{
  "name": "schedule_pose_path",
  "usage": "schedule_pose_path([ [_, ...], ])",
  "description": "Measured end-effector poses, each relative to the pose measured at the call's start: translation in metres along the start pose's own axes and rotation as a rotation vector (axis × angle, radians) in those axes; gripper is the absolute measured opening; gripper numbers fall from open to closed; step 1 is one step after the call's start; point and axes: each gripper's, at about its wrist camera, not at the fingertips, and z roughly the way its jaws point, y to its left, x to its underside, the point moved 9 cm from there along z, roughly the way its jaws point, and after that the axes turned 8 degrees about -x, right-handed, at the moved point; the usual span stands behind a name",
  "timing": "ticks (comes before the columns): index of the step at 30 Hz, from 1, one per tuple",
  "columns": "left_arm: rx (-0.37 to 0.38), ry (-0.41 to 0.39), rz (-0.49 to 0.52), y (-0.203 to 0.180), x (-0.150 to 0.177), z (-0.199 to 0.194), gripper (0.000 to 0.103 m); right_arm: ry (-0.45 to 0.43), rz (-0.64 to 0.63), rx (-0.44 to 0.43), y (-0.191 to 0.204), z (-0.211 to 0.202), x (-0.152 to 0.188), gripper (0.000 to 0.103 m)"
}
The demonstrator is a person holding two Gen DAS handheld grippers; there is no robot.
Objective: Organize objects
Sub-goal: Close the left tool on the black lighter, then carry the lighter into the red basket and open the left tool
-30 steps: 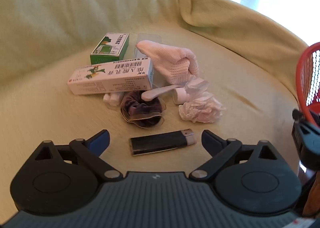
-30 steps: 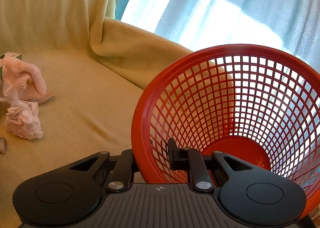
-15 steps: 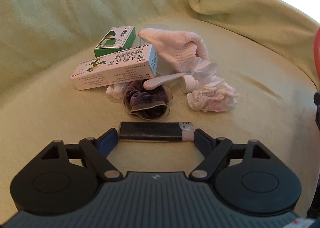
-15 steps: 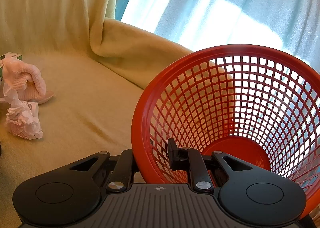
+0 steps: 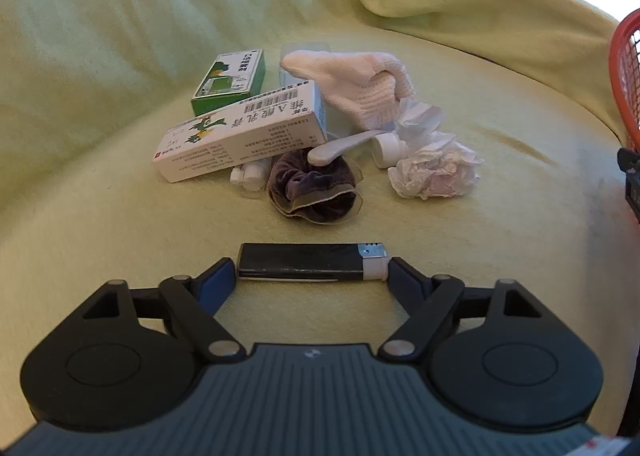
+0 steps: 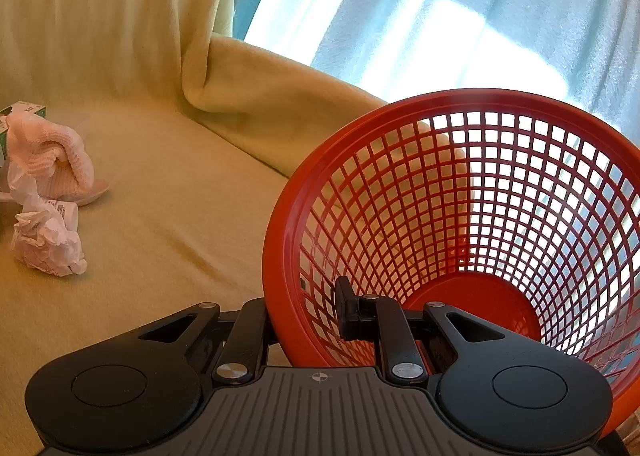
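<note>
A: How were the fingers of the left gripper point(image 5: 312, 272) found?

B: They were found spread wide, one at each end of the black lighter point(image 5: 312, 262), low in the middle of the left wrist view. They had just been closing, and the tips were seen right at the lighter's ends; whether real pressure was already applied could not be told.

A: And the lighter's long axis?

B: It was laid straight across the frame, left to right, in line with the gap between the fingers, with the silver cap at the right. A lengthwise pinch was therefore judged to be what the next move turned on, and a slip off the narrow ends was considered possible.

A: What was noted beyond it?

B: The dark scrunchie point(image 5: 314, 191), the crumpled tissue point(image 5: 434, 173), the long white box point(image 5: 240, 139), the green box point(image 5: 230, 81) and the pink sock point(image 5: 360, 83) were piled mid-frame on the yellow blanket point(image 5: 120, 236).

A: And the other hand?

B: The right gripper point(image 6: 304, 308) was seen pinching the rim of the red basket point(image 6: 480, 195), held tilted at the right of its view. The left hand was plainly the nearer to the lighter.
</note>
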Motion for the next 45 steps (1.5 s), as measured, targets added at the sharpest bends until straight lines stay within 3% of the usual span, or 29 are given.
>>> schedule_pose_path([
  [5,0.001,-0.016,0.079,-0.003,-0.003,-0.004,0.078,0.002,-0.003,0.000,0.000,-0.002,0.000,0.012],
  [12,0.008,-0.052,0.274,-0.010,-0.009,-0.020,0.078,0.004,-0.006,-0.003,0.001,-0.003,0.000,0.012],
  [18,0.053,-0.114,0.396,-0.013,-0.029,-0.043,0.078,0.006,-0.009,-0.002,0.001,-0.003,0.000,0.013],
  [27,0.300,-0.333,0.597,-0.052,-0.097,-0.107,0.078,0.007,-0.011,-0.004,0.001,-0.004,0.001,0.013],
  [33,0.502,-0.456,0.699,-0.110,-0.141,-0.151,0.078,0.007,-0.011,-0.003,0.002,-0.004,0.000,0.013],
  [38,0.663,-0.464,0.815,-0.172,-0.147,-0.170,0.078,0.008,-0.014,-0.002,0.002,-0.005,0.001,0.012],
  [45,0.734,-0.438,0.907,-0.225,-0.139,-0.167,0.078,0.007,-0.012,-0.003,0.002,-0.004,0.001,0.012],
])
